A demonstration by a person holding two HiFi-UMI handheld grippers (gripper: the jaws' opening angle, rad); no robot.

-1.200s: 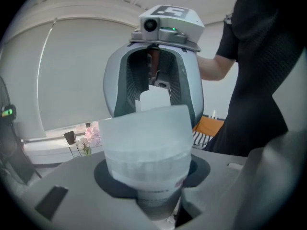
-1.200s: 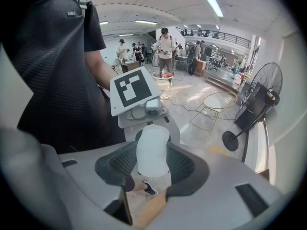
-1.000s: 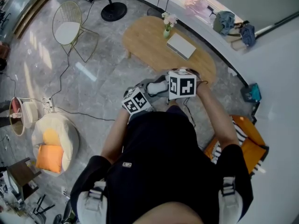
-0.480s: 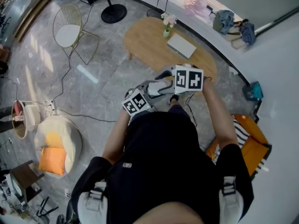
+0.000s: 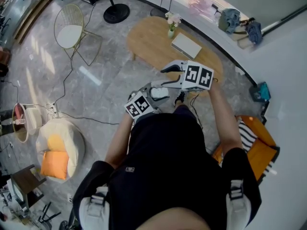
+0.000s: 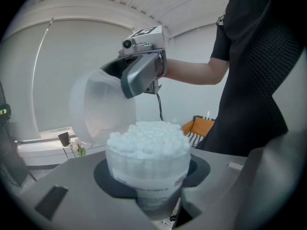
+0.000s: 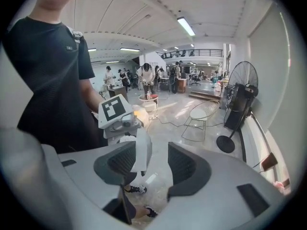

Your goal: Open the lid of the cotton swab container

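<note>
The left tool (image 6: 152, 188) clamped the container (image 6: 146, 169). The right tool (image 7: 158, 164), jaws just opening, bracketed the lid (image 7: 142, 152) loosely. Keeping the container upright seemed advisable.

Oval wooden table (image 5: 148, 42), wire chair (image 5: 71, 32) — standing fan (image 7: 238, 99)

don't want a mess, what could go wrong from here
The right gripper has just been opening its jaws; the translucent round plastic lid between them leans on one pad only and could drop. The left gripper holds the clear plastic tub heaped with white cotton swabs, uncovered; a tilt could spill them.
</note>
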